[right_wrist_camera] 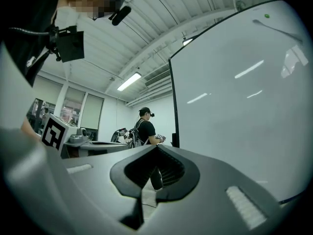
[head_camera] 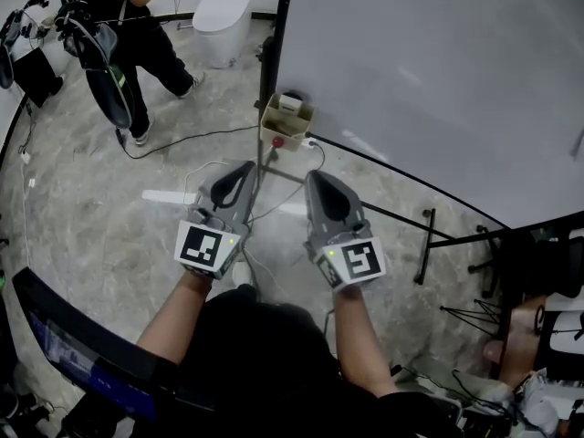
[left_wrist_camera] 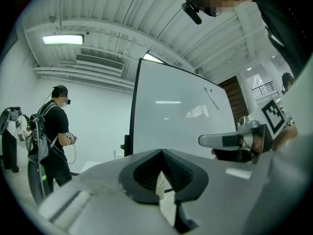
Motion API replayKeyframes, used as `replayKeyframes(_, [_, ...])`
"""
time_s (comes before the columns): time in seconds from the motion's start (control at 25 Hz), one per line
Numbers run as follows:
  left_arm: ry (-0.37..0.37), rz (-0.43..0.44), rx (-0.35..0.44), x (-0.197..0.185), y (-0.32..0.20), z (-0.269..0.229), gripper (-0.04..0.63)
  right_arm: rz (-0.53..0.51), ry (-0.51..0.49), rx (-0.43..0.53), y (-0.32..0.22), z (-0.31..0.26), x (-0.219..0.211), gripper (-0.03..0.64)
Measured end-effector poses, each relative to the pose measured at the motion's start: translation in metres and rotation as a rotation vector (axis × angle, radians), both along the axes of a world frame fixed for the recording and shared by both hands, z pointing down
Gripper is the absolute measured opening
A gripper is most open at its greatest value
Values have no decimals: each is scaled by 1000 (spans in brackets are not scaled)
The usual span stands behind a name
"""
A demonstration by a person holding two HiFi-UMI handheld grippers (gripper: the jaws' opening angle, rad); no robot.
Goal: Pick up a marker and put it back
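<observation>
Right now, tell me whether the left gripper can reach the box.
Probably yes: nothing stands between the left gripper and the box by the whiteboard, but its jaws are shut and hold nothing.

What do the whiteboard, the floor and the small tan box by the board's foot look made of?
Whiteboard: smooth glossy white panel in a dark frame; lamps mirror in it. Floor: grey, mottled, slightly shiny, likely polished concrete or stone. Box: matte tan, probably cardboard.
</observation>
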State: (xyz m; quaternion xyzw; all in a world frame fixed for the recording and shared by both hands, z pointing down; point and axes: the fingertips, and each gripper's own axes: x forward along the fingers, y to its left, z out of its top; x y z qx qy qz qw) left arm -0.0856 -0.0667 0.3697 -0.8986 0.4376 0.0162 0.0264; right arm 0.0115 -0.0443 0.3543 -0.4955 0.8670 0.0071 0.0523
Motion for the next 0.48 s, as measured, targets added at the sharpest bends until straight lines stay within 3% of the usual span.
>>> replayKeyframes(0.48, [13,81,30,-13,-50,-9,5,91,0,6,-48,-8,-14,9])
